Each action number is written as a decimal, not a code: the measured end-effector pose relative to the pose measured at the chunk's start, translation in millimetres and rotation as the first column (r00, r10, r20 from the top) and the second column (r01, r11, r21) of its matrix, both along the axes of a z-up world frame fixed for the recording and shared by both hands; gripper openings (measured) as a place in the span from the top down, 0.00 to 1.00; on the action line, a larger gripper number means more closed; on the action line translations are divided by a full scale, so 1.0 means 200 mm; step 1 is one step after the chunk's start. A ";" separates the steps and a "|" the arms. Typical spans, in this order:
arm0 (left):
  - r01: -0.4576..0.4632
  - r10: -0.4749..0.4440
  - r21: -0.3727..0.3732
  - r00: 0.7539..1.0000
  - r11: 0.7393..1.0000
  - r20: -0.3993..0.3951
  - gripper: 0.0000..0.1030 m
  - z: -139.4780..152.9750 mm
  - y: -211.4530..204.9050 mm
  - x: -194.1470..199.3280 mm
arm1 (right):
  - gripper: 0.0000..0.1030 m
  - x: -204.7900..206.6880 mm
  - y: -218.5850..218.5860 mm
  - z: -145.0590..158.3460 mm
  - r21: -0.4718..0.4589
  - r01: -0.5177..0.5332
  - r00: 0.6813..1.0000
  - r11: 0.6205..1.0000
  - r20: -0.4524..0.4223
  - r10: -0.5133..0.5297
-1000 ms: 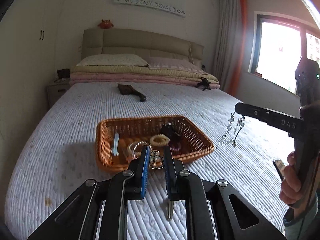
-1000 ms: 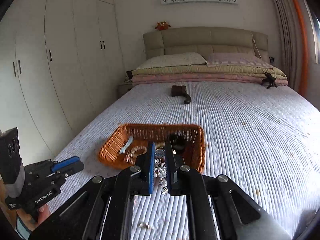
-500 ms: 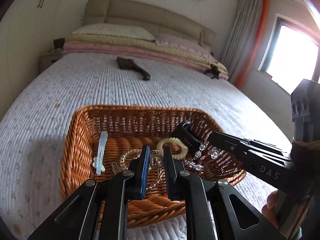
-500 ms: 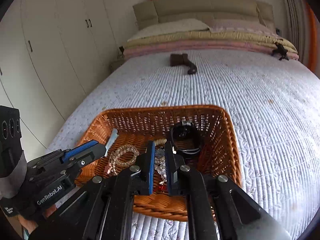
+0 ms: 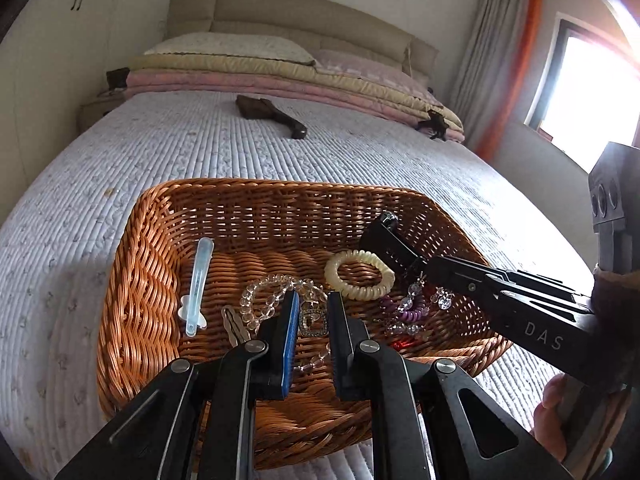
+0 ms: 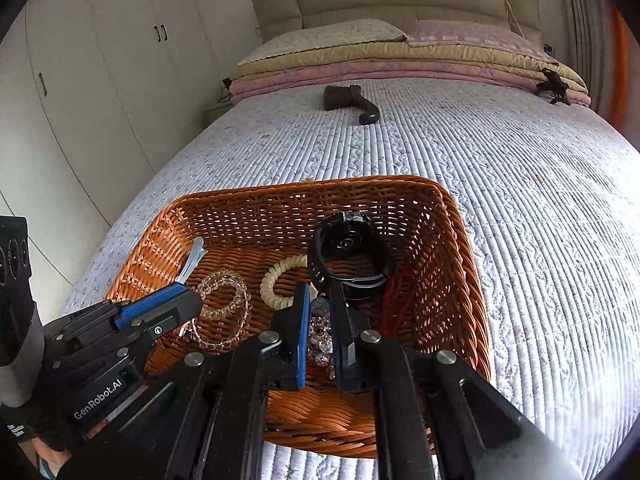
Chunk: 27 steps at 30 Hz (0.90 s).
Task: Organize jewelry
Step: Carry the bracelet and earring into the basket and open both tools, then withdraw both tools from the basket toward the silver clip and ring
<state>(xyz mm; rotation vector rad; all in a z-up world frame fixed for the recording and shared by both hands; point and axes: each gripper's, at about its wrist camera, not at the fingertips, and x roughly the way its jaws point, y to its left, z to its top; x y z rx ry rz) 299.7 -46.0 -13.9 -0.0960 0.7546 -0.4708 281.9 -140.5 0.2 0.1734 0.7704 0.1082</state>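
Both tongs hang low over the basket (image 5: pixel 132 280) so their loads drop inside: left tongs (image 5: pixel 313 320) clamped on a brooch (image 5: pixel 313 317), right tongs (image 6: pixel 319 320) on crystal earrings (image 6: pixel 320 330).

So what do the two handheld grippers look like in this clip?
Both are black and angular, with silver pivot bolts. The left gripper has a blue ribbed pad on one finger and white "GenRobot.AI" lettering. The right gripper has the same blue pad and reads "DAS".
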 end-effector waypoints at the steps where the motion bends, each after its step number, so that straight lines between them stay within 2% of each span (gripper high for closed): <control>1: -0.002 0.002 -0.001 1.000 1.000 -0.003 0.86 0.00 0.00 0.00 | 0.89 0.00 0.00 -0.01 0.002 0.000 1.000 1.000 -0.005 0.000; 4: -0.018 0.018 -0.003 1.000 1.000 -0.009 0.85 -0.01 0.01 0.00 | 0.88 0.01 0.00 -0.02 0.000 0.003 1.000 1.000 -0.017 -0.003; 6: -0.019 0.019 -0.009 1.000 1.000 -0.020 0.77 -0.01 0.02 0.00 | 0.87 0.00 0.00 -0.02 0.015 0.003 1.000 1.000 -0.021 -0.002; 7: -0.020 0.020 -0.016 1.000 1.000 -0.017 0.63 -0.01 0.03 0.00 | 0.85 0.00 -0.01 -0.02 0.015 0.006 1.000 1.000 -0.019 -0.006; 8: -0.030 0.030 -0.016 1.000 0.999 -0.006 0.51 0.01 0.04 -0.01 | 0.79 -0.01 -0.01 -0.01 0.014 0.009 1.000 1.000 -0.016 -0.009; 9: -0.039 0.039 -0.020 0.999 0.999 0.010 0.50 0.02 0.05 -0.03 | 0.73 -0.02 -0.01 0.00 0.015 0.012 1.000 1.000 -0.011 -0.012; 10: -0.040 0.040 -0.032 0.999 0.999 0.025 0.50 0.04 0.06 -0.04 | 0.62 -0.03 -0.02 0.01 0.021 0.014 1.000 1.000 -0.002 -0.014; 15: -0.067 0.075 -0.102 0.995 0.993 0.070 0.50 0.15 0.15 -0.13 | 0.62 -0.15 -0.05 0.11 0.052 0.022 0.998 0.998 0.054 -0.025; 18: -0.077 0.093 -0.151 0.990 0.985 0.105 0.50 0.24 0.20 -0.22 | 0.62 -0.27 -0.05 0.18 0.036 0.029 0.993 0.999 0.110 -0.033; 22: -0.093 0.129 -0.212 0.979 0.973 0.161 0.49 0.37 0.29 -0.39 | 0.62 -0.44 -0.06 0.28 0.016 0.060 0.982 0.998 0.180 -0.062; 27: -0.100 0.152 -0.249 0.968 0.963 0.198 0.49 0.44 0.36 -0.63 | 0.62 -0.63 -0.04 0.39 0.015 0.068 0.970 0.998 0.233 -0.070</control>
